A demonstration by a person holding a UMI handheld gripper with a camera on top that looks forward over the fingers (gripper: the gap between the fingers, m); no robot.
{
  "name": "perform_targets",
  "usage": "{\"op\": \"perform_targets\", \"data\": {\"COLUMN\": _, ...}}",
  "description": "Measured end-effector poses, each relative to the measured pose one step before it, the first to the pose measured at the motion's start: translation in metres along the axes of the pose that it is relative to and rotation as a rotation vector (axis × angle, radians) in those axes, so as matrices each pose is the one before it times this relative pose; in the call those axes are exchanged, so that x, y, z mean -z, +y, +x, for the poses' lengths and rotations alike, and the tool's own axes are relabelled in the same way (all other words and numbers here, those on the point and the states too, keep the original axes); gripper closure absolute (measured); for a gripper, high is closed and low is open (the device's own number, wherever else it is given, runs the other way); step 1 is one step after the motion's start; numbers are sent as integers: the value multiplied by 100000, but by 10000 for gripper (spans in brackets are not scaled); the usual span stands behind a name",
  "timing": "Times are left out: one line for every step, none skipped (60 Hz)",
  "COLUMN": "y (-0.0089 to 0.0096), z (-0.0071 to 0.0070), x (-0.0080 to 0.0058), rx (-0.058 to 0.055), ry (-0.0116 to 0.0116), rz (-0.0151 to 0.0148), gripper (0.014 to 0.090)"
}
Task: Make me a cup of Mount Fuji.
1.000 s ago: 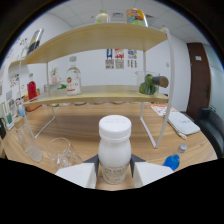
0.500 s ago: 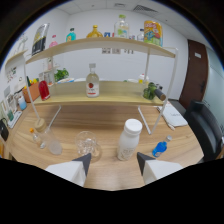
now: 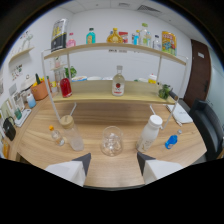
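My gripper point(image 3: 112, 169) is open above the near part of the wooden table point(image 3: 125, 167), with nothing between its pale fingers point(image 3: 70, 171). Just ahead of the fingers stands an empty round clear glass point(image 3: 111, 141). To its right a white bottle with a white cap point(image 3: 149, 133) stands upright on the table, apart from the fingers. Left of the glass is a clear bottle with a wooden lid point(image 3: 73, 134), and beside that a small bottle with an orange cap point(image 3: 56, 136). A blue object point(image 3: 171, 141) lies to the right of the white bottle.
Beyond the table stands a two-level shelf point(image 3: 100, 95). Its lower board carries a clear bottle with a red label point(image 3: 118, 81), a red bottle point(image 3: 65, 86), a potted plant point(image 3: 39, 90) and greenery point(image 3: 165, 92). Several bottles line the top board point(image 3: 115, 37).
The white bottle was between my fingers a second ago; it now stands free on the table to the right. My gripper has drawn back, risen and swung left toward the glass.
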Motion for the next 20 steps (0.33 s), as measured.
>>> {"op": "perform_targets", "data": {"y": -34, "z": 43, "x": 31, "rx": 241, "ry": 350, "rz": 247, "gripper": 185}}
{"op": "perform_targets", "data": {"y": -32, "z": -13, "x": 27, "rx": 454, "ry": 235, "rz": 261, "gripper": 185}}
{"op": "perform_targets", "data": {"y": -12, "z": -28, "x": 21, "rx": 508, "ry": 156, "rz": 184, "gripper": 185}}
{"op": "perform_targets", "data": {"y": 12, "z": -43, "x": 9, "rx": 475, "ry": 51, "rz": 83, "gripper": 187}}
{"op": "perform_targets", "data": {"y": 32, "z": -74, "x": 1, "rx": 253, "ry": -60, "rz": -60, "gripper": 187}}
{"op": "perform_targets", "data": {"y": 3, "z": -94, "x": 13, "rx": -4, "ry": -189, "rz": -55, "gripper": 187}}
{"op": "perform_targets", "data": {"y": -3, "z": -87, "x": 6, "rx": -157, "ry": -222, "rz": 16, "gripper": 186}}
{"op": "perform_targets", "data": {"y": -8, "z": -62, "x": 12, "rx": -176, "ry": -179, "rz": 58, "gripper": 186}}
{"op": "perform_targets", "data": {"y": 33, "z": -9, "x": -2, "rx": 18, "ry": 19, "rz": -90, "gripper": 186}}
{"op": "perform_targets", "data": {"y": 47, "z": 11, "x": -13, "rx": 114, "ry": 163, "rz": -192, "gripper": 185}}
{"op": "perform_targets", "data": {"y": 45, "z": 13, "x": -18, "rx": 95, "ry": 111, "rz": -204, "gripper": 184}}
{"op": "perform_targets", "data": {"y": 17, "z": -23, "x": -18, "rx": 101, "ry": 97, "rz": -93, "gripper": 187}}
{"op": "perform_targets", "data": {"y": 7, "z": -42, "x": -8, "rx": 95, "ry": -24, "rz": -35, "gripper": 187}}
{"op": "perform_targets", "data": {"y": 17, "z": -63, "x": 2, "rx": 39, "ry": -100, "rz": -69, "gripper": 188}}
{"op": "perform_targets", "data": {"y": 26, "z": -49, "x": -8, "rx": -45, "ry": -92, "rz": -85, "gripper": 189}}
{"op": "perform_targets", "data": {"y": 34, "z": -46, "x": -10, "rx": -124, "ry": -48, "rz": -164, "gripper": 187}}
{"op": "perform_targets", "data": {"y": 39, "z": -39, "x": -25, "rx": -161, "ry": -19, "rz": -128, "gripper": 187}}
{"op": "perform_targets", "data": {"y": 26, "z": -37, "x": -24, "rx": -167, "ry": -20, "rz": -107, "gripper": 186}}
{"op": "perform_targets", "data": {"y": 1, "z": 1, "x": -56, "rx": -132, "ry": -155, "rz": -31, "gripper": 186}}
{"op": "perform_targets", "data": {"y": 26, "z": -39, "x": -15, "rx": -210, "ry": -112, "rz": -110, "gripper": 187}}
